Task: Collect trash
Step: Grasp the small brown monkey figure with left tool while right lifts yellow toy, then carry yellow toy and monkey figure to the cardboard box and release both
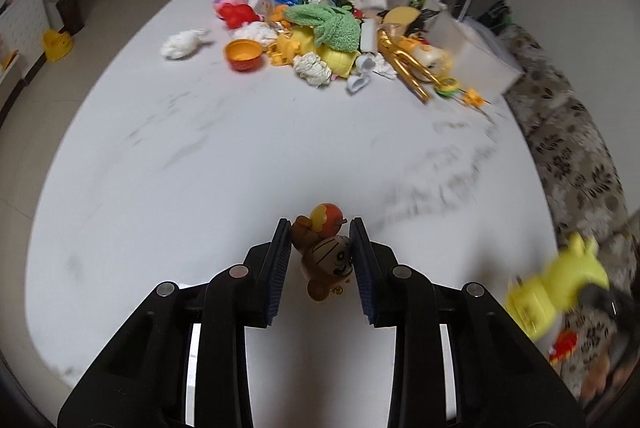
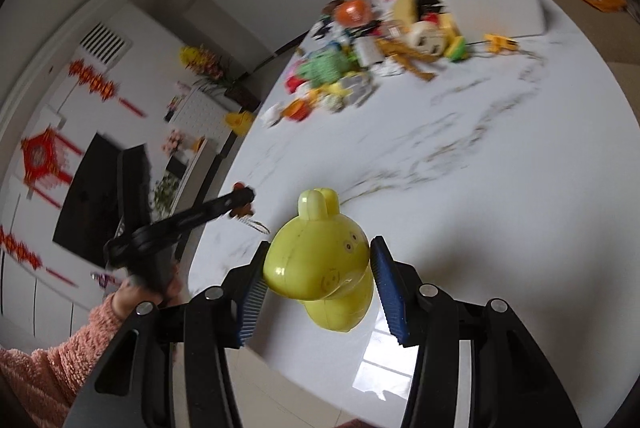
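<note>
— So, what is your left gripper [image 1: 320, 228] doing?

— You have it clamped on a small brown monkey figurine [image 1: 326, 260], the two blue pads pressing it from either side. A red and yellow apple-like piece [image 1: 328, 216] sits at the figurine's top, poking out past the fingertips. You are holding it above the near, bare part of the white marble table [image 1: 200, 167].

— And your right gripper [image 2: 318, 260]?

— That one is grasping a yellow pig-shaped toy [image 2: 316, 264], its ears pointing away from you and its face turned toward the right pad. In the left wrist view the same toy shows blurred at the lower right, beyond the table edge and over the floral sofa [image 1: 576, 163].

— Where does the rest of the clutter sit?

— Well apart from both of your grippers, piled at the far end of the table. You can pick out an orange bowl [image 1: 243, 55], a crumpled white tissue [image 1: 182, 43] a little to its left, another tissue wad [image 1: 314, 67], a green fluffy cloth [image 1: 328, 23] draped over yellow toys, a gold strip [image 1: 404, 61], and a white box [image 1: 476, 55] at the right edge of the pile.

— Anything else you can see?

— From the right wrist view, your left hand in a pink fuzzy sleeve [image 2: 52, 360] grips the other tool's handle.
</note>
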